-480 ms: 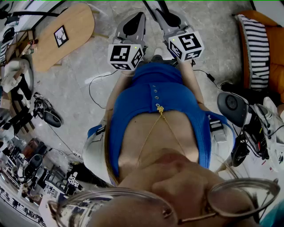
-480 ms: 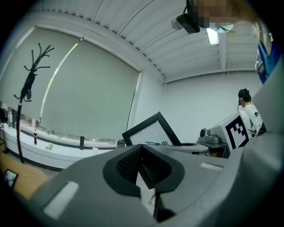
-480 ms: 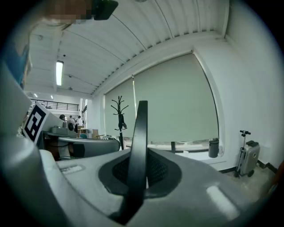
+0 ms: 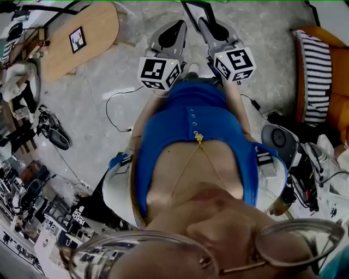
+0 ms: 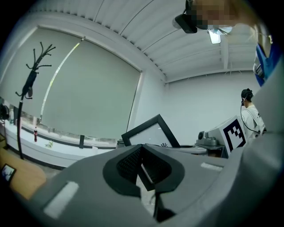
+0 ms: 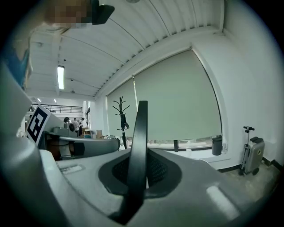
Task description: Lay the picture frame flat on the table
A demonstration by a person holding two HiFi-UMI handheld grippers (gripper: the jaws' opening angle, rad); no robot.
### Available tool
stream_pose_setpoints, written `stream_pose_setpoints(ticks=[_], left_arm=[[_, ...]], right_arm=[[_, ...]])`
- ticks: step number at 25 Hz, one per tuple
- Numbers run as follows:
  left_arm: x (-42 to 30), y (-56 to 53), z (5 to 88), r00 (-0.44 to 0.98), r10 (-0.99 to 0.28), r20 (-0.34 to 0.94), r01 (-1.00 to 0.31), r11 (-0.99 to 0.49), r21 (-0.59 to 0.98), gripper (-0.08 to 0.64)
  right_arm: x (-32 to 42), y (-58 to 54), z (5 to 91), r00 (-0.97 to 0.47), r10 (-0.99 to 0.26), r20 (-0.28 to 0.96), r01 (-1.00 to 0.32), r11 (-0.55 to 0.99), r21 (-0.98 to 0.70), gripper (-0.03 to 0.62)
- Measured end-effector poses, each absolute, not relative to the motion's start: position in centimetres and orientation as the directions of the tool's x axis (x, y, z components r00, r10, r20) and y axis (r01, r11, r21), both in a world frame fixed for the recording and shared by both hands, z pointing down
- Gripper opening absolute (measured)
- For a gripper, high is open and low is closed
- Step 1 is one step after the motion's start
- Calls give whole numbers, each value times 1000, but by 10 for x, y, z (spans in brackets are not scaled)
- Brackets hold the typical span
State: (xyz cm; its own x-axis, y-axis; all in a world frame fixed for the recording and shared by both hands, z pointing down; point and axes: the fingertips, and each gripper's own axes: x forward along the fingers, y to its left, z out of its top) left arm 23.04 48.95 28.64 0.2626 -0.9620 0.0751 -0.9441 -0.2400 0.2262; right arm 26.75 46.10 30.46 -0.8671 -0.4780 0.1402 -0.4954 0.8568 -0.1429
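The picture frame [image 4: 197,7], thin and black, pokes out at the top of the head view, gripped on its edge by my right gripper [image 4: 206,25]. Its dark edge [image 6: 138,142] stands upright between the shut jaws in the right gripper view. My left gripper [image 4: 174,28] is beside it, shut with nothing in it, and the frame [image 5: 151,133] shows just beyond its jaws in the left gripper view. Both grippers are held up in front of the person's chest. The wooden oval table [image 4: 92,32] lies at the far left on the floor level.
A small deer picture [image 4: 77,40] lies on the table. Cables [image 4: 115,109] run over the grey floor. A striped cushion [image 4: 316,71] rests on an orange seat at right. Cluttered shelves fill the left edge. A coat stand [image 6: 121,116] and a scooter [image 6: 251,153] stand by the window blind.
Both grippers have shifted slightly right and up in the head view. The frame's black corner now shows at the top edge. The grips look unchanged.
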Motion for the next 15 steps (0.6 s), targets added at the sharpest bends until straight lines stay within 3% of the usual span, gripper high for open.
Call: stream_pose_setpoints(ticks=[6, 15], left_arm=[[236, 488, 290, 257, -962, 90, -944, -230, 237, 0], [214, 459, 294, 252, -963, 100, -945, -222, 240, 0]], right_arm=[[268, 455, 310, -891, -425, 159, -446, 886, -125, 11], [258, 422, 309, -885, -443, 144, -460, 880, -121, 11]])
